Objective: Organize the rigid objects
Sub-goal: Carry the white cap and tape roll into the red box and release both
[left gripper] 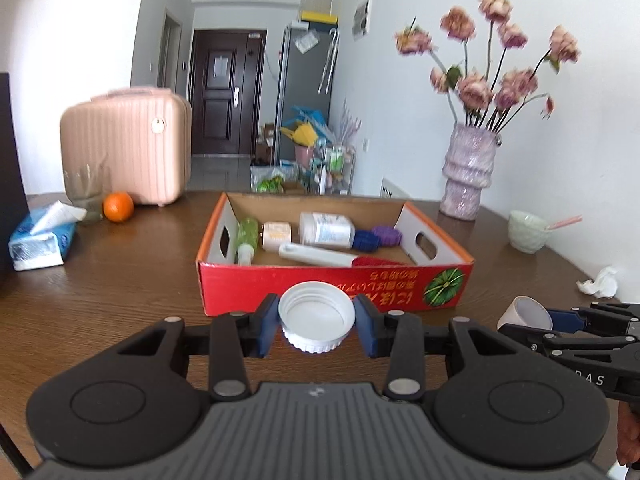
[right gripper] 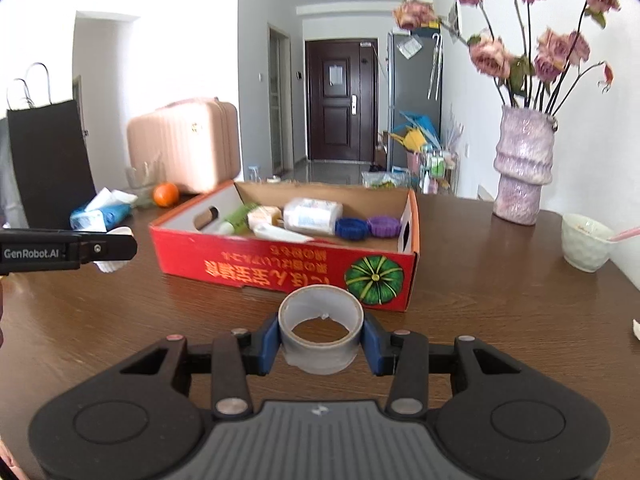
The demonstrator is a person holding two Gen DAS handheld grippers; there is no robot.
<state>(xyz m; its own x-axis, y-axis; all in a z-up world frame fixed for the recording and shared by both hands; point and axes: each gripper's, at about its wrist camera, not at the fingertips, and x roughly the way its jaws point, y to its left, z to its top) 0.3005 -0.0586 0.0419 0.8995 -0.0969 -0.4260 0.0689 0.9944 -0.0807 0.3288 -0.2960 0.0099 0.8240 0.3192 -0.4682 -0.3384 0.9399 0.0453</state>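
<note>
Broadly, a wooden table (left gripper: 120,280) carries a red cardboard box (left gripper: 332,284) already holding bottles, a white tube and two ridged caps. Just before the box's near wall, the left gripper (left gripper: 316,322) pinches a white lid (left gripper: 316,316) between its blue pads, open side up. Toward the table's right side, the right gripper (right gripper: 321,340) clamps a grey tape roll (right gripper: 320,330) likewise.

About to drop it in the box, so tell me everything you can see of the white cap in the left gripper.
The cap is a wide, round, white plastic screw lid with a ribbed rim and inner thread rings. It is held open side up, tilted toward the camera, pinched at its sides between the left gripper's blue fingers. It is just short of the red box's near wall.
</note>
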